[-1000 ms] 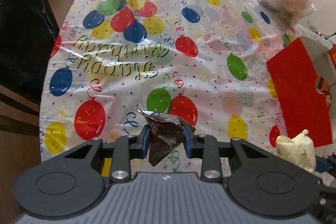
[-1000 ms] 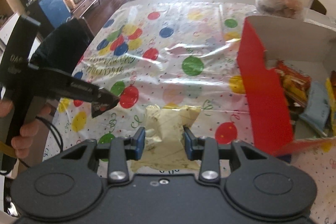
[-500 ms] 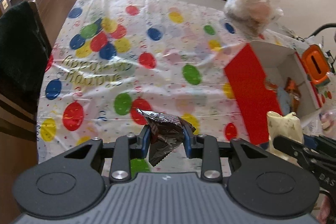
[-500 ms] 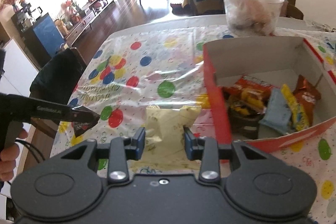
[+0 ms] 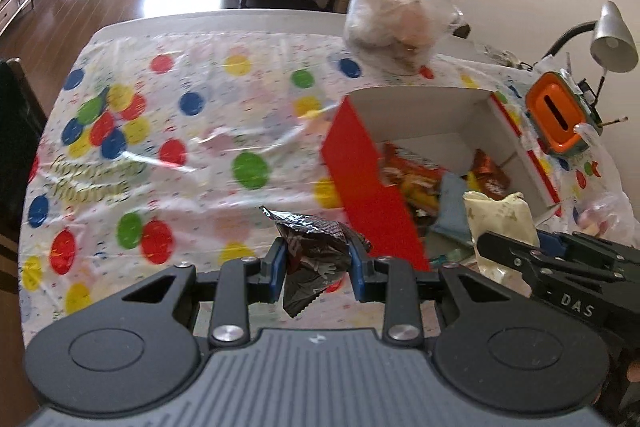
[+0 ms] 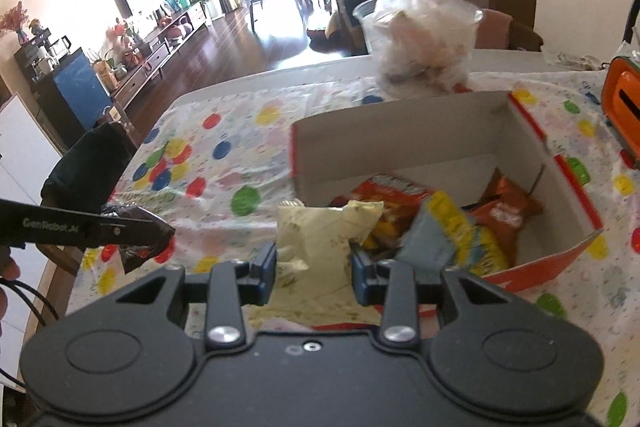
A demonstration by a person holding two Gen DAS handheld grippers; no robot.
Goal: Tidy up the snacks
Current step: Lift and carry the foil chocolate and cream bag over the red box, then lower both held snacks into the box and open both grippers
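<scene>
Two grippers, one packet each: the left gripper [image 5: 318,265] pinches a dark foil packet [image 5: 316,251], held above the tablecloth [image 5: 200,163], with the one red box [image 5: 368,195] ahead to its right. The right gripper [image 6: 314,269] clamps a pale yellow packet [image 6: 320,239] at the box's near corner; several packets [image 6: 460,223] lie ahead inside the box

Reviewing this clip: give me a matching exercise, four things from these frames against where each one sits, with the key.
Things:
1. dark foil packet
2. pale yellow packet
3. orange snack bag
4. clear plastic bag

Places:
A. lying inside the red box
B. on the table beyond the box
C. clamped in the left tool
D. clamped in the right tool

Pairs: 1-C, 2-D, 3-A, 4-B
</scene>
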